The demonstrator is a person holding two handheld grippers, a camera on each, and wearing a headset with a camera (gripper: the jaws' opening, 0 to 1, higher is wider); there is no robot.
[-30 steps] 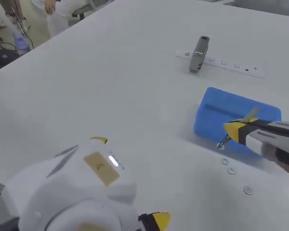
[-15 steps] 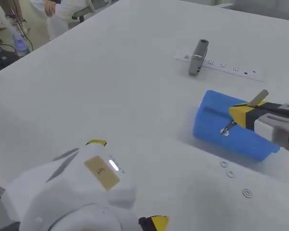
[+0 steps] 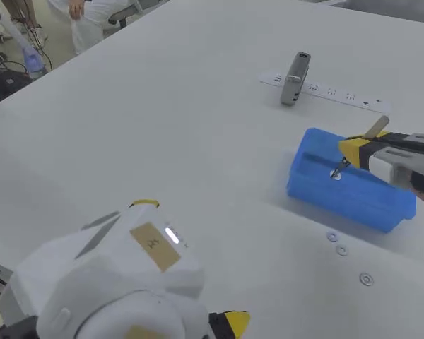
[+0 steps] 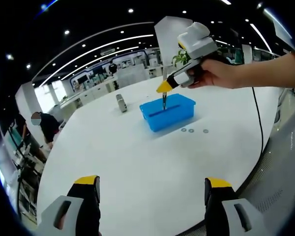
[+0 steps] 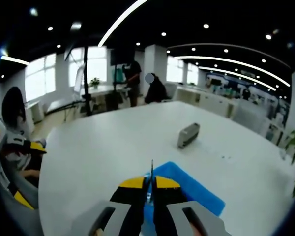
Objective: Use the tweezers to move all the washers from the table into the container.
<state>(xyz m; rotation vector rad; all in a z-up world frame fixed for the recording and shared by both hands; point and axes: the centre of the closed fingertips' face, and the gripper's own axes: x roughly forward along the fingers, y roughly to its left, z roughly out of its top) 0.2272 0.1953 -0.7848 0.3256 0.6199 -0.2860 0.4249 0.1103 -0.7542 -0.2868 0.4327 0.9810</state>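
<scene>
My right gripper (image 3: 353, 150) is shut on a pair of tweezers (image 3: 341, 167) whose tips hang over the blue container (image 3: 353, 198). A small washer (image 3: 336, 174) seems pinched at the tips. Three washers (image 3: 341, 250) lie on the white table in front of the container. From the left gripper view, the tweezers (image 4: 163, 101) point down into the container (image 4: 167, 112), with the washers (image 4: 191, 131) beside it. The right gripper view has its jaws (image 5: 151, 184) closed around the tweezers above the container (image 5: 191, 194). My left gripper (image 3: 187, 263) stands open and empty near the table's front edge.
A white power strip (image 3: 332, 94) lies at the far side of the table (image 3: 162, 127) with a grey device (image 3: 295, 76) resting across it. People and chairs stand beyond the table's far left edge (image 3: 78, 21).
My right gripper has lifted the tweezers from the table at the container's front edge, up and over the container, carrying a washer. The left gripper has stayed in place.
</scene>
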